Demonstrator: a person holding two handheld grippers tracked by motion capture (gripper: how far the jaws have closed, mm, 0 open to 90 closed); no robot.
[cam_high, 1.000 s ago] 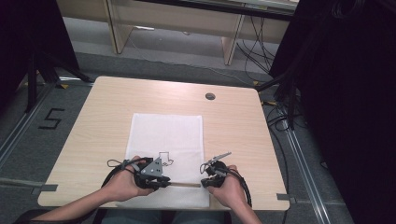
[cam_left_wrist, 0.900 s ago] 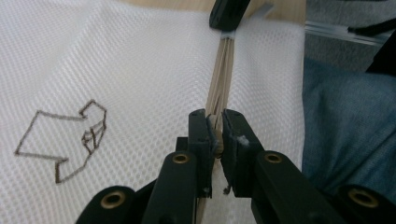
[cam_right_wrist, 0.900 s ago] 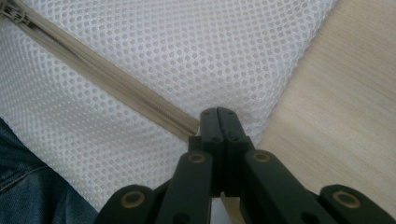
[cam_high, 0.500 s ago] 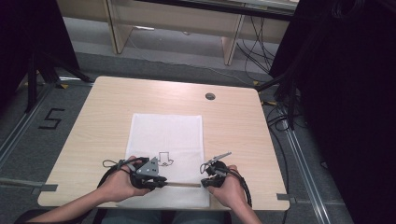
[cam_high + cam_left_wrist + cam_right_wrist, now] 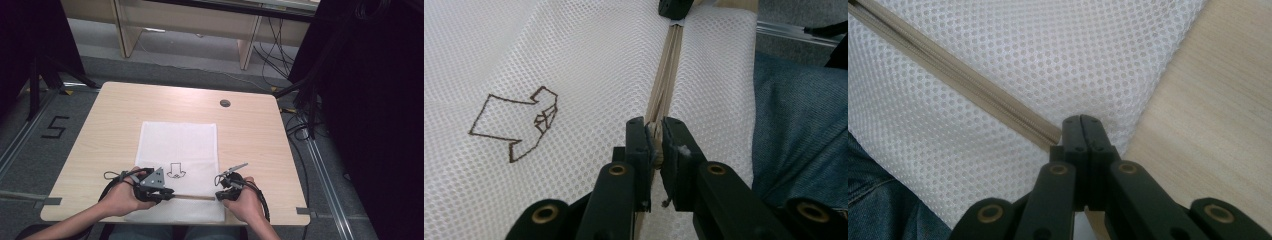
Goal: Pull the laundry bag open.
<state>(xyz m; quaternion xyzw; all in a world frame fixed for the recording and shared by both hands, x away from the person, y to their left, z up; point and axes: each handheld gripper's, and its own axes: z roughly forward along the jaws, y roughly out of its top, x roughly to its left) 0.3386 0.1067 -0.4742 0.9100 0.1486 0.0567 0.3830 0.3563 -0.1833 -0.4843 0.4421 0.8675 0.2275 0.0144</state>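
A white mesh bag [image 5: 179,145] lies flat on the wooden table [image 5: 115,110], with a tan zipper [image 5: 195,197] running along its near edge. My left gripper [image 5: 169,194] is shut on the zipper's left part; the left gripper view shows the jaws [image 5: 657,142] clamping a tan piece on the zipper [image 5: 666,70]. My right gripper [image 5: 219,196] is shut on the zipper's right end at the bag's corner, jaws [image 5: 1081,125] pressed together beside the zipper [image 5: 963,82]. A brown outline drawing [image 5: 519,122] is on the mesh just beyond the zipper.
The bag's near edge hangs over the table's front edge, above the person's blue jeans [image 5: 799,130]. A round cable hole [image 5: 225,103] sits at the back right of the table. Bare wood [image 5: 1208,115] lies right of the bag. Cables [image 5: 300,125] trail on the floor at right.
My left gripper has slid a little to the left along the zipper, so more tan zipper shows between the two grippers. The right gripper has stayed in place.
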